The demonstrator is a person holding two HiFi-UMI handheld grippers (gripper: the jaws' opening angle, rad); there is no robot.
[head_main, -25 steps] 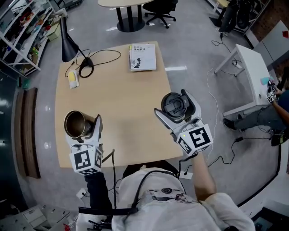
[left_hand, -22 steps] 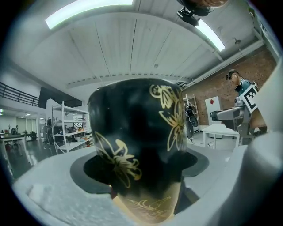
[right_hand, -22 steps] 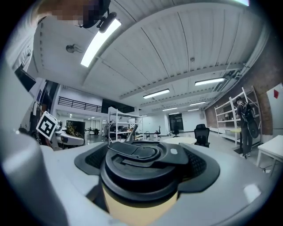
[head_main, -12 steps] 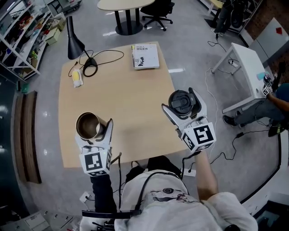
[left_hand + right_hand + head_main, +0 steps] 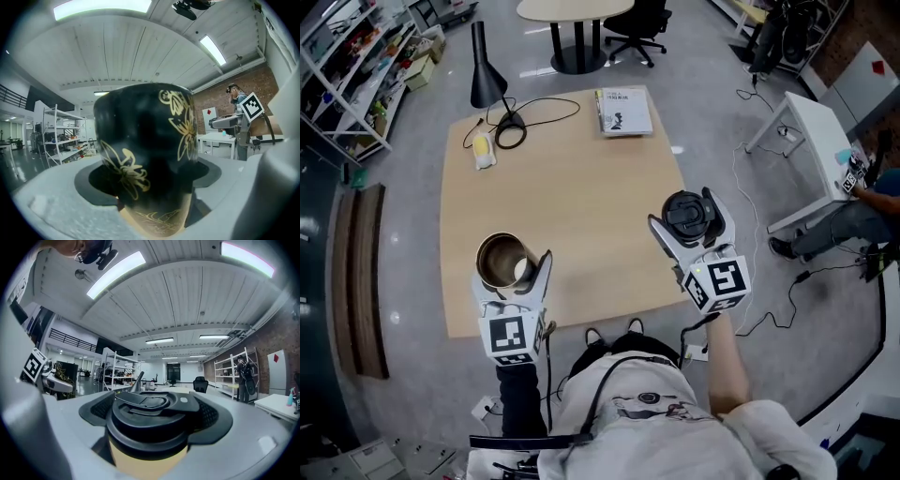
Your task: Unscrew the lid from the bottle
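Lid (image 5: 683,213) off bottle (image 5: 501,260), well apart: unscrewing judged done. Left hand-held gripper (image 5: 512,274) clamps open-mouthed bottle by bench (image 5: 572,178) near-left corner; right hand-held gripper (image 5: 688,225) clamps lid at right edge. Remaining, perhaps: setting both down.

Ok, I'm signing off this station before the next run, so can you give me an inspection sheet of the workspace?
Surface: wooden table, mostly bare.
Job's things: bottle open, lid off; held apart from each other.
Clutter: black lamp, book, small yellow-white item, all at the far edge.
Grippers: left tongs shut on the bottle; right tongs shut on the lid.
Cables: lamp cord looped on the table; floor cables at right.
Surroundings: shelving left; white table and seated person right; office chair beyond.
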